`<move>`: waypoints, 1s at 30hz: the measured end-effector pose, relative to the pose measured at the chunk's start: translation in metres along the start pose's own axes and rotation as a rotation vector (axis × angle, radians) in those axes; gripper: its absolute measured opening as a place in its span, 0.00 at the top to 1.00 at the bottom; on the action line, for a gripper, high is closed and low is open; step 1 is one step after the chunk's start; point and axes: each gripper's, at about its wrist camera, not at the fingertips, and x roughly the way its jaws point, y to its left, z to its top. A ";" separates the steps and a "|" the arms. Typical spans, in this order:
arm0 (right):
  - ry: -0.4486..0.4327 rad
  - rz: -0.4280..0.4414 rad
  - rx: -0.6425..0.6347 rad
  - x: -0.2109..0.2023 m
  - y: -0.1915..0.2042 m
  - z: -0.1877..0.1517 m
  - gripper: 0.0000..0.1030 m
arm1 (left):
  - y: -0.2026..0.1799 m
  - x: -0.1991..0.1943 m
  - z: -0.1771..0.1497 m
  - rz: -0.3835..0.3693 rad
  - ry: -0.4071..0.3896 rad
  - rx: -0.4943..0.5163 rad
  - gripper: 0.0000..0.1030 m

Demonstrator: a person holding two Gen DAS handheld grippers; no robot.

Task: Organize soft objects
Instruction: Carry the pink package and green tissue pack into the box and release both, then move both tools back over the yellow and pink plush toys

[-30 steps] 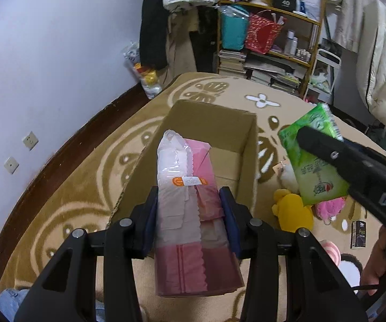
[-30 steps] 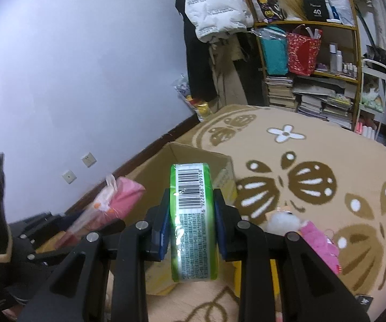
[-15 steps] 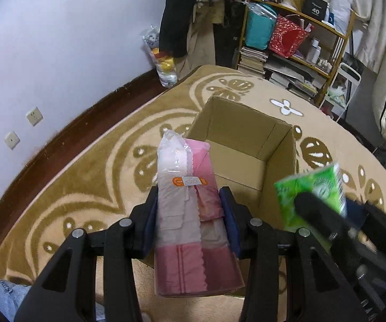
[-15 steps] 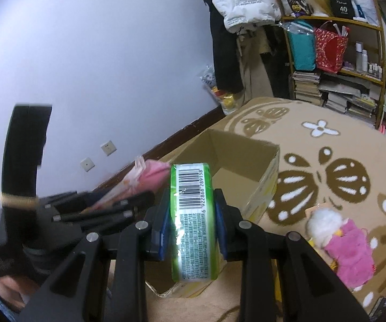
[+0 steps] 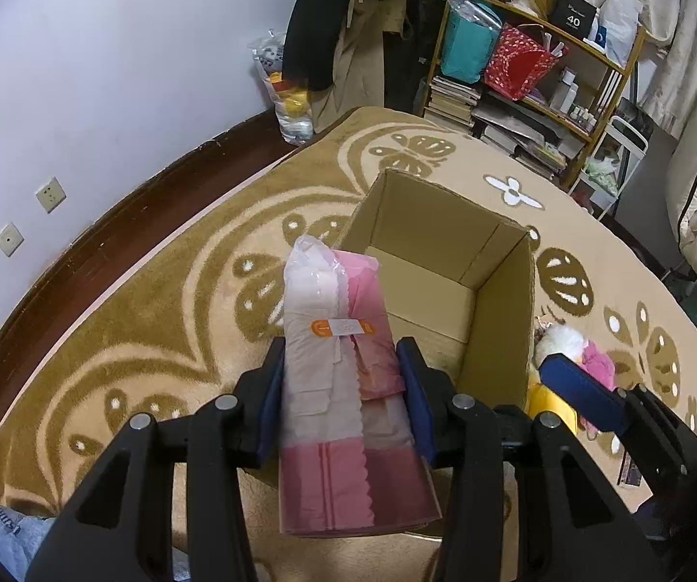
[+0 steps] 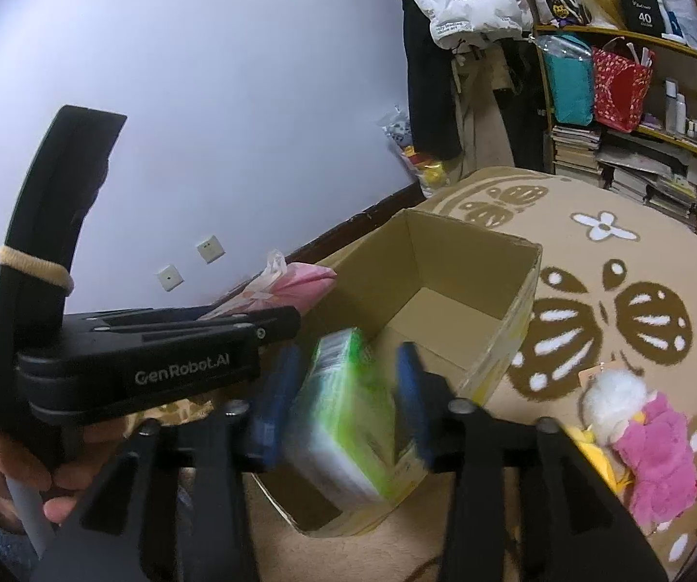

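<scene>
The right gripper [image 6: 343,400], which a second ago was clamped tight on the green tissue pack [image 6: 343,417], is now opening its jaws: the pack is tilted and blurred between the blue pads, slipping free over the near corner of the cardboard box [image 6: 474,262]. A gap shows on both sides of it, so the pads no longer seem to press on it. That reads as the drop into the box, and the first of the two carried packs is as good as stowed if it falls inside the wall and not onto the near rim. The left gripper [image 5: 341,388] has kept its jaws clamped on the pink pack [image 5: 343,368], held just over the near left edge of the box, whose floor looks bare. The two grippers are close together at the same corner, so the left one may have to wait for room. On the carpet [image 5: 154,320] to the right of the box lie a pink and white plush toy [image 6: 639,431] and a yellow toy [image 5: 549,400], still to be gathered. A cluttered shelf [image 5: 532,72] stands far off.
</scene>
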 end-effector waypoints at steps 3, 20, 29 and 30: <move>0.002 -0.021 -0.008 -0.001 -0.001 0.001 0.40 | -0.001 -0.001 0.000 -0.011 -0.001 0.006 0.58; -0.036 -0.140 0.109 -0.019 -0.042 0.005 0.04 | -0.022 -0.018 0.002 0.086 -0.127 0.122 0.05; -0.030 -0.222 0.171 -0.030 -0.069 0.002 0.03 | -0.041 -0.016 -0.002 0.083 -0.142 0.207 0.03; -0.030 -0.237 0.185 -0.032 -0.074 0.002 0.03 | -0.045 -0.016 -0.003 0.082 -0.143 0.222 0.03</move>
